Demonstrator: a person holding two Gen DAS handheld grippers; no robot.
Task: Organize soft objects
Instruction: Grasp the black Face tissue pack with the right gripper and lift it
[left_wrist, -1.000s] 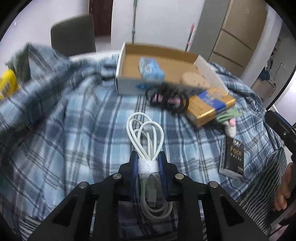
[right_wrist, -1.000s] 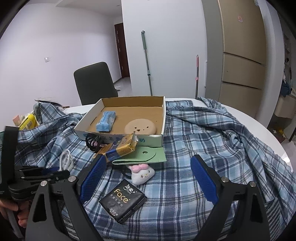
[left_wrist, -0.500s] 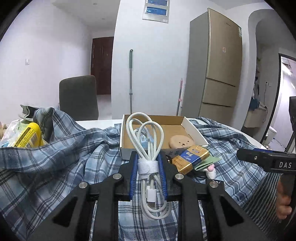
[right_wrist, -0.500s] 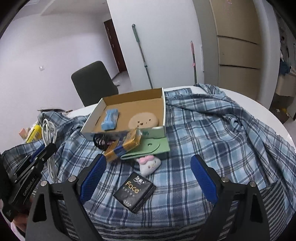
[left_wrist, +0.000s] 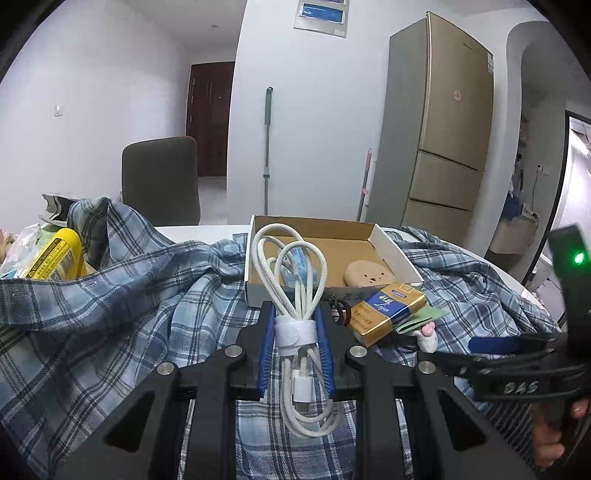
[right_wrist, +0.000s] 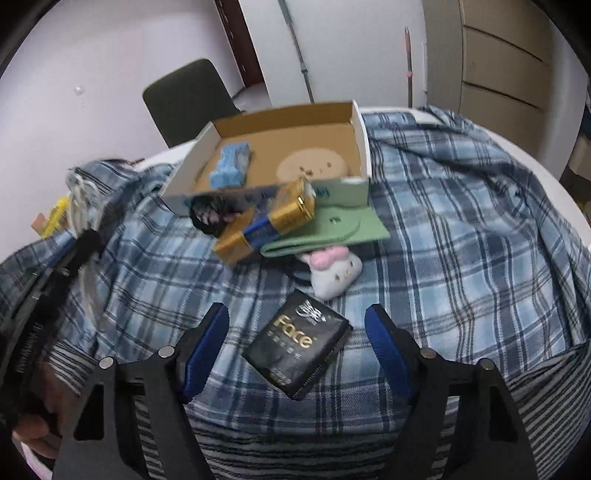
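Clamped tight, the left gripper has its blue pads on a coiled white braided charging cable, held up at lower centre. Right gripper jaws stand apart and have just been closing, a black foil "Face" sachet lying between them on the blue plaid cloth, untouched. Up the frame, a white plush toy with pink bow sits just below a green pouch. An open cardboard box occupies upper centre.
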